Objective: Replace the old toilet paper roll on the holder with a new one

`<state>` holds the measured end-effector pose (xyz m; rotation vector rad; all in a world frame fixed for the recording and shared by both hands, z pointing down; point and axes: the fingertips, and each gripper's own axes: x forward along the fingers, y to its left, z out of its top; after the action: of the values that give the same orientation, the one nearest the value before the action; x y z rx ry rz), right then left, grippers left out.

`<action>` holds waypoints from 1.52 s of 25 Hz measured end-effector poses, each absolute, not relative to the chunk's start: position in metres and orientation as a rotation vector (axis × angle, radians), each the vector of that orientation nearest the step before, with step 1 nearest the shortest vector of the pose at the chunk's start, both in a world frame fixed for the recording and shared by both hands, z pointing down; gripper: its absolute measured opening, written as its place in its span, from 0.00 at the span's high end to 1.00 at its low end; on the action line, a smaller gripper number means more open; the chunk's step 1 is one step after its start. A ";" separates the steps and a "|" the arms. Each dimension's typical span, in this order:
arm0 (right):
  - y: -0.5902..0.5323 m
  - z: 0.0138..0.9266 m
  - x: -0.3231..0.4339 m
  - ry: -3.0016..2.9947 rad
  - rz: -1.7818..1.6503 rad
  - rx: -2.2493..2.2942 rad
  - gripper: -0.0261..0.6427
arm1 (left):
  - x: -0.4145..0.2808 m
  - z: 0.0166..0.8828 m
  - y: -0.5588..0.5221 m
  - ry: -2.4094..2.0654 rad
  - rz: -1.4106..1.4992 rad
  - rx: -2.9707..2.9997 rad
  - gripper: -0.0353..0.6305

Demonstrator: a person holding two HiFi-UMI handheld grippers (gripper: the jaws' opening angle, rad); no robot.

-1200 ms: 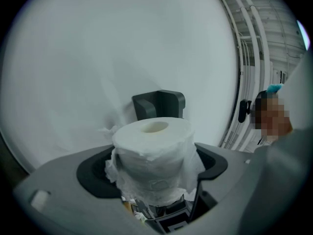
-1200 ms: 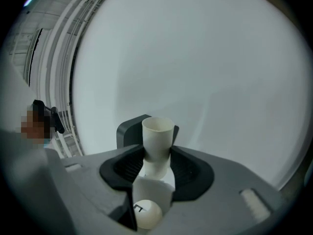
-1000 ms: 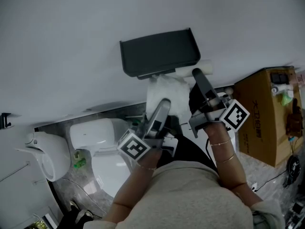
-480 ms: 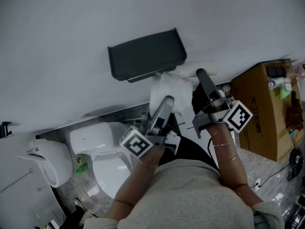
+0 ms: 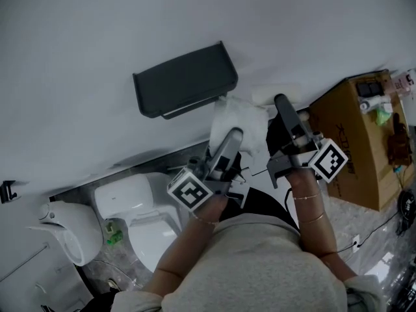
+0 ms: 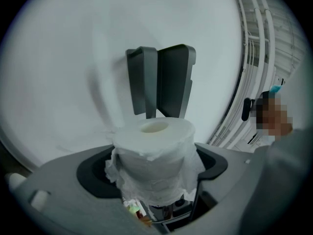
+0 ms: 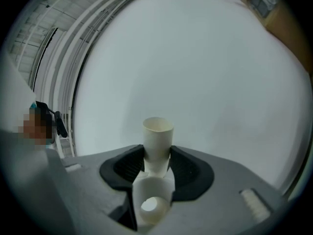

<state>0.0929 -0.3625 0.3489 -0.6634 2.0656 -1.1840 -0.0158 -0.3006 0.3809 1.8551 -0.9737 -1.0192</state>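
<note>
1. Compared with a second ago, the holder (image 5: 185, 86) is seen further left in the head view. The new roll (image 5: 240, 117), then just under the holder, is now found at its lower right, apart from it.
2. The new roll is clamped in the left gripper (image 5: 235, 135). The bare tube (image 7: 157, 141) is pinched by the right gripper (image 5: 281, 101), right of the holder.
3. The holder is judged emptied and the mounting not yet done.
4. Counted: one holder, one full roll, one bare tube, two grippers.

The roll (image 6: 154, 153) hides the holder's (image 6: 161, 80) lower end from us; the left arm (image 5: 185, 252) covers part of the toilet (image 5: 140, 223); the box's (image 5: 370, 168) print is unreadable.
</note>
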 end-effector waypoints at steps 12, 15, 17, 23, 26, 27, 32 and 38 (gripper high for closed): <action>-0.355 0.340 0.112 2.009 -1.085 -0.759 0.70 | -0.009 0.376 -0.312 -0.852 -0.971 1.909 0.29; -0.358 0.334 0.129 1.968 -1.063 -0.755 0.70 | 0.003 0.376 -0.320 -0.819 -0.970 1.897 0.29; -0.359 0.329 0.141 1.931 -1.059 -0.734 0.70 | 0.011 0.375 -0.327 -0.809 -0.968 1.891 0.29; -0.357 0.327 0.143 1.918 -1.055 -0.722 0.70 | 0.012 0.379 -0.338 -0.796 -0.944 1.896 0.29; -0.358 0.323 0.140 1.916 -1.060 -0.696 0.70 | 0.008 0.380 -0.345 -0.809 -0.955 1.884 0.29; -0.358 0.322 0.139 1.918 -1.060 -0.690 0.70 | 0.007 0.379 -0.347 -0.812 -0.960 1.881 0.29; -0.357 0.317 0.120 1.933 -1.058 -0.662 0.70 | -0.010 0.373 -0.347 -0.821 -0.980 1.886 0.29; -0.359 0.315 0.116 1.940 -1.061 -0.643 0.70 | -0.014 0.375 -0.351 -0.847 -0.988 1.870 0.29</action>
<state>0.1165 -0.3587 0.3151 -0.6432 1.9401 -1.0605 -0.0138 -0.3509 0.3748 1.8696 -0.8473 -0.9881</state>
